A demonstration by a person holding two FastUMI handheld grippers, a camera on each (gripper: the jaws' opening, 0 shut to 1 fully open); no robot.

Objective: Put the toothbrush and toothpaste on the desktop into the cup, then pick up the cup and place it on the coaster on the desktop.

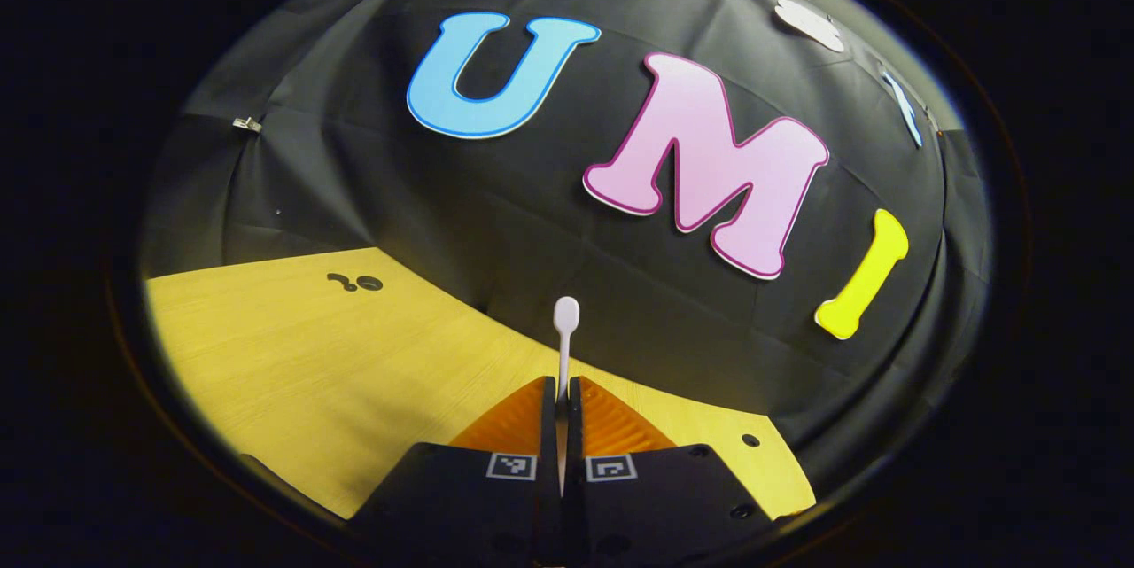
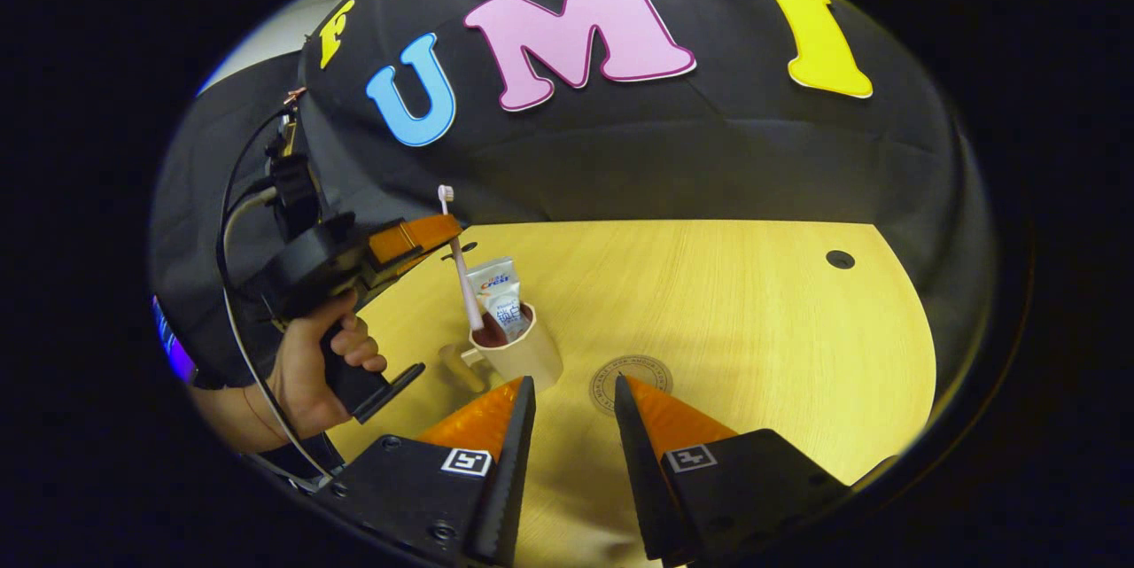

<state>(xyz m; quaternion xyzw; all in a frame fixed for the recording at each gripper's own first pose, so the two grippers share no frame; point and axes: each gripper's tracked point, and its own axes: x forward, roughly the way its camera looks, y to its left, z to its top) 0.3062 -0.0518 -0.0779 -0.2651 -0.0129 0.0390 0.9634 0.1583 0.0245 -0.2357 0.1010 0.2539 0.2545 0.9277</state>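
Right now the left gripper [image 1: 561, 391] is squeezed tight on the toothbrush [image 2: 459, 262], whose bottom end dips into the cup [image 2: 518, 351], beside the toothpaste [image 2: 500, 298] standing inside. The right gripper [image 2: 571, 391] has its fingers spread wide and holds nothing. If the brush is let go while it leans, it may tip the cup or fall onto the desktop [image 2: 753, 329]. One toothbrush, one toothpaste, one cup, and one coaster [image 2: 633, 377] at about 4 o'clock from the cup.
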